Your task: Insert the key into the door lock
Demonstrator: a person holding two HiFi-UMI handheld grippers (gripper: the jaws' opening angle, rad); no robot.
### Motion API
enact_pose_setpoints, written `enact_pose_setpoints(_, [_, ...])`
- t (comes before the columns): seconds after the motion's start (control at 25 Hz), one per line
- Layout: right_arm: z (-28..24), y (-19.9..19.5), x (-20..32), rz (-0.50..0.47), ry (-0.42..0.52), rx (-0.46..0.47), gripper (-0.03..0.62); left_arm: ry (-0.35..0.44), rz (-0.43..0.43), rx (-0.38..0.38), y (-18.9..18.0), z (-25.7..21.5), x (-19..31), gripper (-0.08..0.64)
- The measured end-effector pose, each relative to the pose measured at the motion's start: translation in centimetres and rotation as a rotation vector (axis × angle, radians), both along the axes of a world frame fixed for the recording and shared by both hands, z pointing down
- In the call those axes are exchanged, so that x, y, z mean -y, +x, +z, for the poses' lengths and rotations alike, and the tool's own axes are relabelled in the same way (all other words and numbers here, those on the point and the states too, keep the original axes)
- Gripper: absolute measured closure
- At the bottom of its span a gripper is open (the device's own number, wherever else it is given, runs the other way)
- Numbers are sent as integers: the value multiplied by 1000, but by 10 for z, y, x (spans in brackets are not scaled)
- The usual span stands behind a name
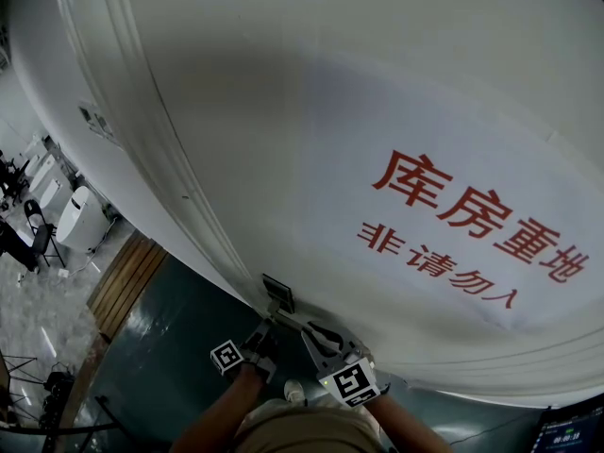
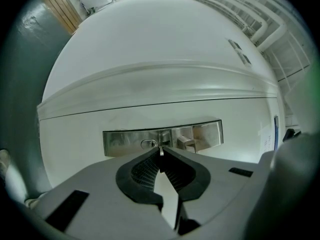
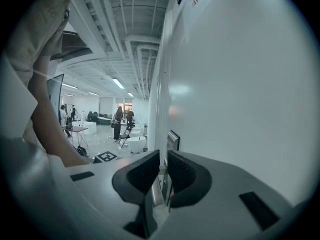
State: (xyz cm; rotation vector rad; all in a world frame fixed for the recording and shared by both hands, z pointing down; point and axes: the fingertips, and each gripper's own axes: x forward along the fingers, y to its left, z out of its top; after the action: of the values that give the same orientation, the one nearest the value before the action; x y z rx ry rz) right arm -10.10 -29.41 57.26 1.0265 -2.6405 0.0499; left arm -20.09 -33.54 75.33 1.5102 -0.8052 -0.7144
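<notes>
Against white door (image 1: 330,111), left gripper (image 2: 161,156) pinching small silver key (image 2: 160,151) just beside oval steel keyhole (image 2: 148,144), right gripper (image 3: 163,166) clamped on steel lever handle (image 3: 157,194); aligning, then likely straight push.

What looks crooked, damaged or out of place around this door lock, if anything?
Nothing stands out. The lock plate sits flat on the white door with no visible damage. The key pinched in the left gripper points toward the keyhole, and the right gripper clamps the door handle.
</notes>
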Motion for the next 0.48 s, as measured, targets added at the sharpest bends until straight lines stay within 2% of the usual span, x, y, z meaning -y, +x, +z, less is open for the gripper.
enact_pose_setpoints(0.48, [2, 0, 2, -5, -2, -3, 560, 0, -15, -16, 2, 3, 4, 526])
